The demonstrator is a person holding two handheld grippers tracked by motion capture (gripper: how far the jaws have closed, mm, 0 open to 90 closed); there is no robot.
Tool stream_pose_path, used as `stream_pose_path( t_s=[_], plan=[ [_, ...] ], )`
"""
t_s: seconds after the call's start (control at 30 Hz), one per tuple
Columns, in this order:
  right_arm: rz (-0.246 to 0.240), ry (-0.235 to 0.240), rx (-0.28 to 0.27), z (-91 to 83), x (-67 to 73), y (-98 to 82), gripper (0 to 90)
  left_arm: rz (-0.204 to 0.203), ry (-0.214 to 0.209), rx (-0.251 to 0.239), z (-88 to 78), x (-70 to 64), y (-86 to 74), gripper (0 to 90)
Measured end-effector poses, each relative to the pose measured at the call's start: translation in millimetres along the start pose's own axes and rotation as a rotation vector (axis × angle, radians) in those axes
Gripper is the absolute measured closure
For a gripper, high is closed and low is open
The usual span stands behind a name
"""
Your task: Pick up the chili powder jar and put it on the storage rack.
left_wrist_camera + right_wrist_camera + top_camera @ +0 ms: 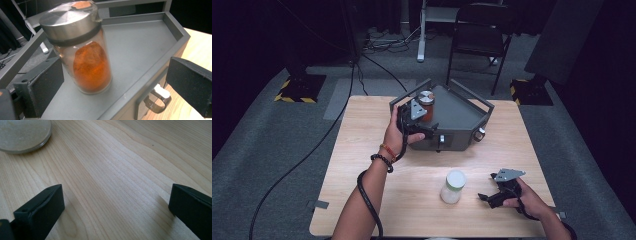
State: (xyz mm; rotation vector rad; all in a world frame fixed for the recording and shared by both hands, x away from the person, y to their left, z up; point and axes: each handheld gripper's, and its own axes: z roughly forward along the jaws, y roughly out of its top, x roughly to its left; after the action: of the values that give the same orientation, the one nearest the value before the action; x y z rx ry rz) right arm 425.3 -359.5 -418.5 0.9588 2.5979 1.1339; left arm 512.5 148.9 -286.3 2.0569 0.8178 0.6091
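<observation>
Now my left claw (110, 80) stands wide around the jar (83, 52), upright at the tray's (140, 47) left. I'd back straight off without tipping it. Right claw (116, 210), wide, rests on the worktop (125, 157).

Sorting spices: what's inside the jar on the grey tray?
The jar holds orange powder, seen through its glass. A metal lid covers the top, so nothing shows from above.

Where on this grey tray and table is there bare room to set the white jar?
The grey tray is bare right of the orange jar. The table is bare left of the forearm. The white jar and right hand-held gripper crowd the front.
</observation>
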Motion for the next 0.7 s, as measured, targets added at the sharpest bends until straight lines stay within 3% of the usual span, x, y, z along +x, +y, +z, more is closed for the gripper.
stream_pose_path(
  t_s=[0.7],
  plan=[
    [0.000,0.000,0.000,0.0,-0.1,0.0,0.0,0.087,-0.053,0.021,-16.2,-15.3,-19.2,1.0]
  ],
)
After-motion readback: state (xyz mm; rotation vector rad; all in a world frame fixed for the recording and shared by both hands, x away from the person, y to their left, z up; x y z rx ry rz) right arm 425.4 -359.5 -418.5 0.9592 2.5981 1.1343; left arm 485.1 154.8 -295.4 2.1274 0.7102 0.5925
